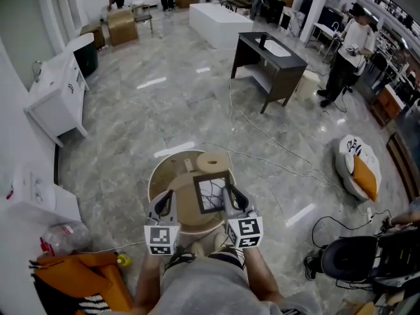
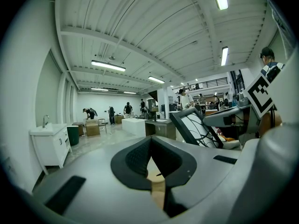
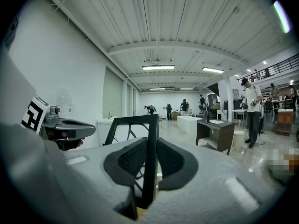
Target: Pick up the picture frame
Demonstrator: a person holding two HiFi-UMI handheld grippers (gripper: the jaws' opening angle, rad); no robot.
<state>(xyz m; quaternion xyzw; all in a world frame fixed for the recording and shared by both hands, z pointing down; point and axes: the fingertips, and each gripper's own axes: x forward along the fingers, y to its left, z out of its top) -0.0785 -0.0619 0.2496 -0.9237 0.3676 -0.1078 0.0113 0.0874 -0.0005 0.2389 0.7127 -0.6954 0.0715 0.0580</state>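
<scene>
A black picture frame [image 1: 212, 192] with a white, black-lined print is held tilted above the round wooden table [image 1: 157, 176]. My right gripper [image 1: 231, 197] is shut on its right edge. In the right gripper view the frame's black bar [image 3: 150, 120] stands upright, clamped between the two dark pads [image 3: 173, 160] of the right gripper [image 3: 150, 146]. My left gripper [image 1: 164, 203] hovers to the left of the frame, apart from it. Its jaws [image 2: 150, 146] meet at the tips with nothing between them. The frame [image 2: 194, 127] appears to its right in the left gripper view.
A tape roll [image 1: 213, 161] lies on the table's far side. Cables [image 1: 275, 163] trail over the marble floor. A dark sink cabinet [image 1: 269, 61] stands behind, a white cabinet [image 1: 59, 97] at left, cushions [image 1: 357, 169] and a black chair [image 1: 354, 258] at right, and an orange bag [image 1: 79, 277] near left.
</scene>
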